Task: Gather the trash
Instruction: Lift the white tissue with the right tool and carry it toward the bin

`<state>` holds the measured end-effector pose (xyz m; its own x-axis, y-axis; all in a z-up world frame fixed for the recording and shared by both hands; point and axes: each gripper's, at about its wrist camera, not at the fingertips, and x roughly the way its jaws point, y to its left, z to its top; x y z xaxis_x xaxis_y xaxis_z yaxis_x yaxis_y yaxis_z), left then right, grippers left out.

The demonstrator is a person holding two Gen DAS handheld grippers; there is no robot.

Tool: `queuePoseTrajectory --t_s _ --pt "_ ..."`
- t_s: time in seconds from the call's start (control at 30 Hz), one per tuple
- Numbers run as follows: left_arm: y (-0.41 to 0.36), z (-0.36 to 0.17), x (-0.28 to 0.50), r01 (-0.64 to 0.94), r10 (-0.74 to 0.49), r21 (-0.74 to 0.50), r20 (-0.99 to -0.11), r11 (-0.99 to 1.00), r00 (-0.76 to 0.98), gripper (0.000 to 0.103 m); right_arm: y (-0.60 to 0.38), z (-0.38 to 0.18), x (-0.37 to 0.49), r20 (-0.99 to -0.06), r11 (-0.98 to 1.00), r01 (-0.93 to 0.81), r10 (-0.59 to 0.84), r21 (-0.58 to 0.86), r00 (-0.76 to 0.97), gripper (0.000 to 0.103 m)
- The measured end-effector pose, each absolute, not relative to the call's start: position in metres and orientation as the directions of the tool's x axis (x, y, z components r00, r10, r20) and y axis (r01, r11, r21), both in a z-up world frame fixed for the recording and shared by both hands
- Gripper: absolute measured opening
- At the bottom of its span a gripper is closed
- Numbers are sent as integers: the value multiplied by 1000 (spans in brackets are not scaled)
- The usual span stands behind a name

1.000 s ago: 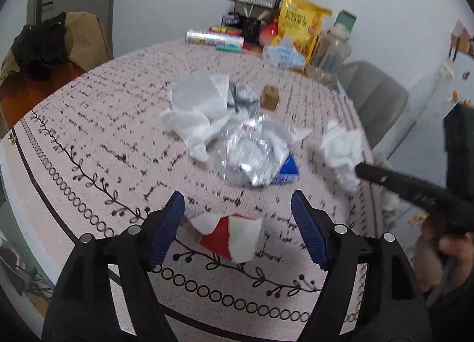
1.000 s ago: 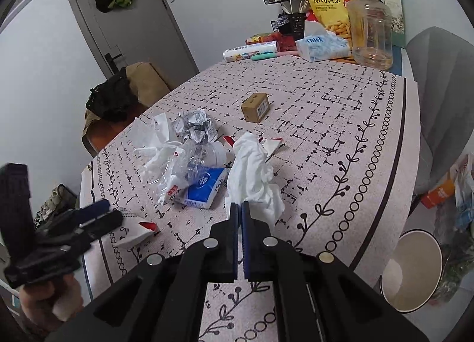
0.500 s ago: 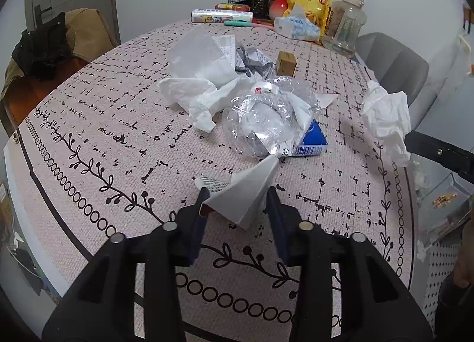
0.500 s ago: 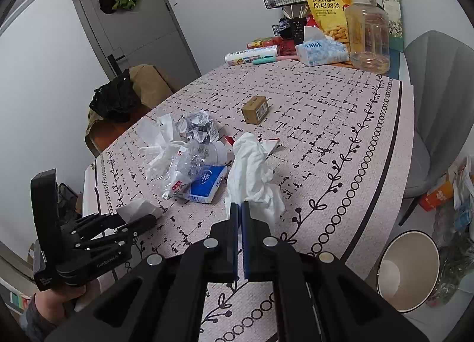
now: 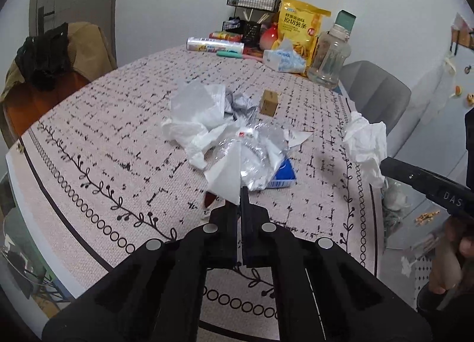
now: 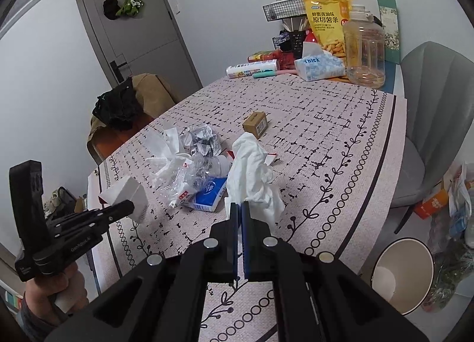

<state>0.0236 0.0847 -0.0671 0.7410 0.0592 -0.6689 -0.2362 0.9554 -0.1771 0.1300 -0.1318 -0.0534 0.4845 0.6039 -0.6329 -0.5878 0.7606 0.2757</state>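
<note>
Your table (image 5: 97, 146) wears a patterned cloth.
Mid-table you have crumpled tissues (image 5: 192, 119), clear plastic (image 5: 254, 152), a small cardboard box (image 5: 269, 102).

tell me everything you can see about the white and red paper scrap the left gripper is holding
The paper scrap is a folded piece, mostly white with a red part showing at its lower edge. It looks like thin card or wrapper paper, creased into a pointed, tent-like shape. The left gripper, whose jaws have just been closing, is shut on it, pinching one edge. It is lifted clear of the tablecloth, near the table's edge, in front of the pile of clear plastic. Nothing else touches it.
</note>
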Motion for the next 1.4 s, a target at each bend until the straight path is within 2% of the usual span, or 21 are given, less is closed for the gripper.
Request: queuePoseTrajectory --t_s 0.33,0.77,1.1,1.4 --pt "69 -49 29 -197 25 -203 -635 959 772 2 -149 -46 128 -619 770 -576 601 276 506 3" --pt "-5 -19 88 -10 -114 -202 -592 979 798 2 -225 -45 150 -623 857 -441 503 267 599 3" --pt "-77 -24 143 123 -230 -210 -626 970 745 2 -305 -67 173 -644 922 -267 388 282 659 3" --pt "-139 -45 194 202 -310 -236 -683 951 661 2 -370 -116 205 -691 941 -117 314 317 652 3"
